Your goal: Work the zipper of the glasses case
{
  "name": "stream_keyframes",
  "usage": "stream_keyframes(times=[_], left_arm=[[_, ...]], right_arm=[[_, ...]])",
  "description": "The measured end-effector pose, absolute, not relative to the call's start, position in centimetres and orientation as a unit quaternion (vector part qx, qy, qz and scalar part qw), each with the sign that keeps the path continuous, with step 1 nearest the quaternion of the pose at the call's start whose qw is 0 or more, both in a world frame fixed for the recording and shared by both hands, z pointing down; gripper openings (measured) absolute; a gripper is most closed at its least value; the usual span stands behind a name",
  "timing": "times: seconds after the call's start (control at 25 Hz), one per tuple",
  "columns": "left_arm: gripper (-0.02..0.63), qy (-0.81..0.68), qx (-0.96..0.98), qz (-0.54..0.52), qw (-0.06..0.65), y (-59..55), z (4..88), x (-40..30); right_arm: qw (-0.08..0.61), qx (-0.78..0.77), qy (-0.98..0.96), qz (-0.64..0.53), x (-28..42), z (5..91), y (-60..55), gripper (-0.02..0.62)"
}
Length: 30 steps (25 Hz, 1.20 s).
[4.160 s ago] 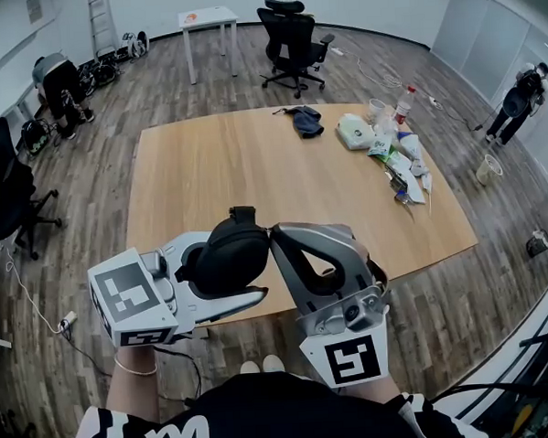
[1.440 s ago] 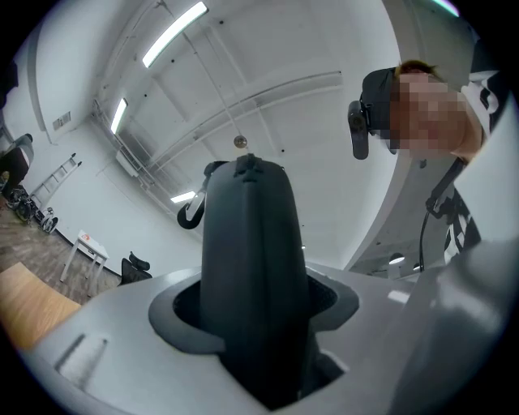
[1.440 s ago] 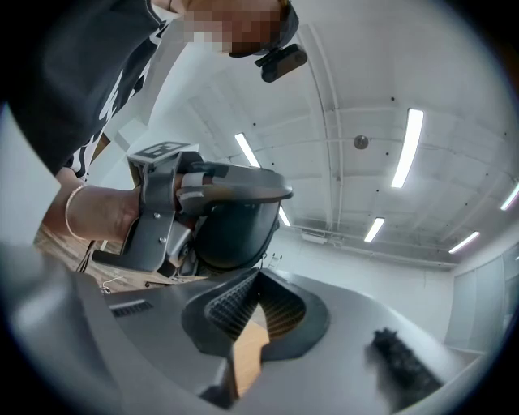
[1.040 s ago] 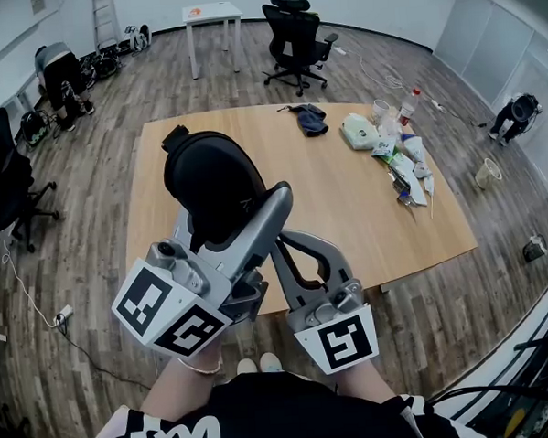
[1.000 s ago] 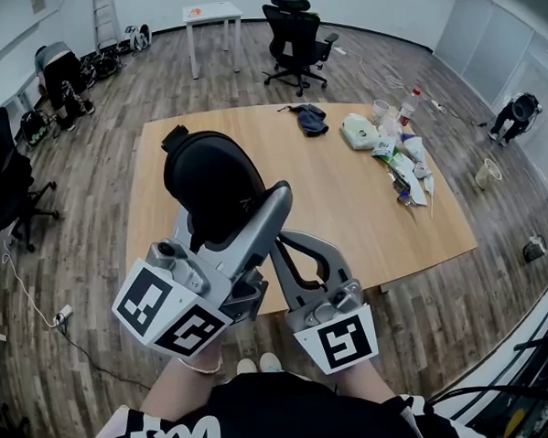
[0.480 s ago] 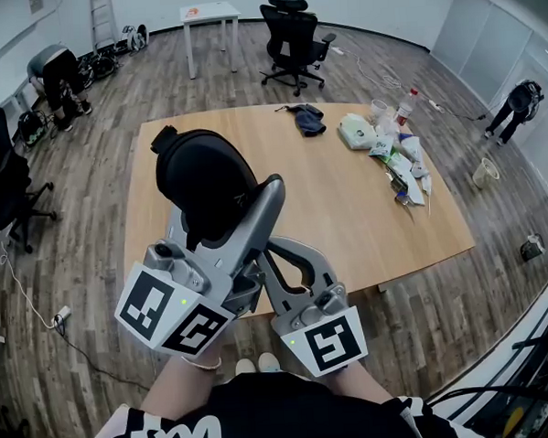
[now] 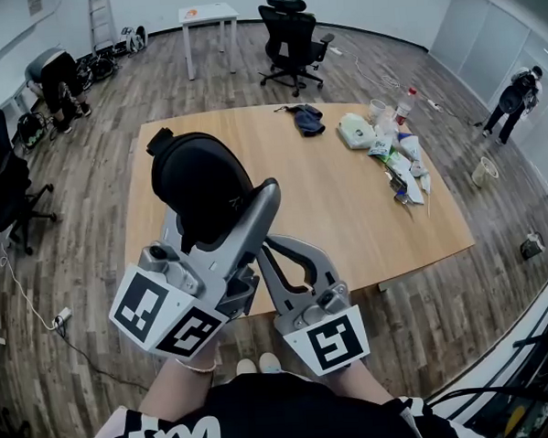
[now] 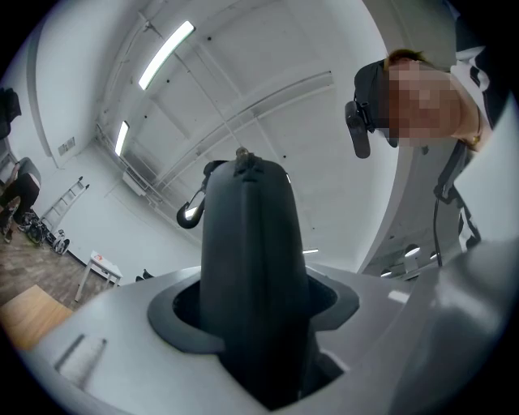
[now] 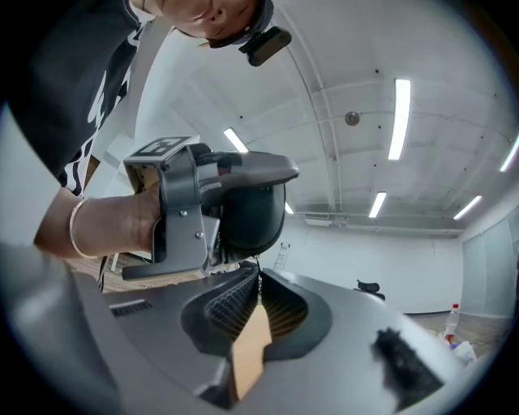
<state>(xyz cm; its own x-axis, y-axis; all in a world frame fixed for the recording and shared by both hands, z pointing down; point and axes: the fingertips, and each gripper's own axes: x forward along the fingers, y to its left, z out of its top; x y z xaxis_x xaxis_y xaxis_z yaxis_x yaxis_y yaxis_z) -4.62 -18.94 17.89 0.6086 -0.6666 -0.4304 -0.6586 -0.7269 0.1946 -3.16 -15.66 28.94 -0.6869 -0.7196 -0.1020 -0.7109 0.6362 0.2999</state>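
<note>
I hold the black glasses case (image 7: 198,172) up over the near edge of the wooden table (image 7: 346,191). My left gripper (image 7: 215,221) is shut on its lower half, and the case stands up between the grey jaws (image 8: 247,243). My right gripper (image 7: 268,249) reaches up from below right to the case's lower end. In the right gripper view its tips (image 9: 258,280) are closed together under the case (image 9: 251,215), pinching a thin dark zipper pull. A small tab (image 8: 241,154) tops the case.
Bottles, bags and packets (image 7: 394,148) crowd the table's far right, and a dark cloth (image 7: 307,118) lies at its far edge. An office chair (image 7: 292,39) and a small white table (image 7: 207,16) stand beyond. People are at the room's left (image 7: 51,74) and right (image 7: 515,100).
Since four seconds ago the left gripper has raised the case and tipped it upright. Over the last second both grippers drifted slightly left, grips unchanged.
</note>
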Motion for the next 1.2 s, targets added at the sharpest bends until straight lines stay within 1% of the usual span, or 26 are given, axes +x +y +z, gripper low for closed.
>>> stream_keyframes(times=[0.16,0.32,0.44,0.56,0.68,0.8,0.96,1.2], left_arm=[[0.272,-0.396,0.890,-0.226,-0.012,-19.1,18.1,-5.0],[0.272,-0.429,0.880,-0.203,-0.029,-18.6,19.5,-7.7],[0.273,-0.446,0.875,-0.186,-0.024,-18.5,21.9,-8.3],[0.273,-0.464,0.873,-0.148,-0.031,-18.0,25.1,-8.4],[0.273,-0.473,0.873,-0.116,-0.034,-17.6,27.6,-8.6],[0.275,-0.472,0.875,-0.106,-0.021,-17.4,29.4,-8.6],[0.275,-0.472,0.877,-0.091,-0.017,-17.0,30.5,-8.4],[0.275,-0.465,0.881,-0.089,-0.017,-16.6,30.7,-7.8]], right_arm=[[0.010,0.399,-0.905,-0.147,-1.8,29.0,-16.1,0.008],[0.004,0.427,-0.895,-0.131,-1.2,28.7,-16.3,0.007],[0.005,0.443,-0.889,-0.116,-0.9,28.2,-16.5,0.007],[0.023,0.445,-0.888,-0.111,-1.4,28.7,-16.1,0.006],[0.011,0.438,-0.890,-0.127,-2.4,28.2,-15.8,0.006],[-0.001,0.430,-0.893,-0.135,-3.0,27.9,-15.7,0.007],[0.001,0.427,-0.895,-0.126,-3.5,28.1,-15.6,0.007],[-0.016,0.416,-0.902,-0.114,-4.0,28.0,-15.6,0.006]])
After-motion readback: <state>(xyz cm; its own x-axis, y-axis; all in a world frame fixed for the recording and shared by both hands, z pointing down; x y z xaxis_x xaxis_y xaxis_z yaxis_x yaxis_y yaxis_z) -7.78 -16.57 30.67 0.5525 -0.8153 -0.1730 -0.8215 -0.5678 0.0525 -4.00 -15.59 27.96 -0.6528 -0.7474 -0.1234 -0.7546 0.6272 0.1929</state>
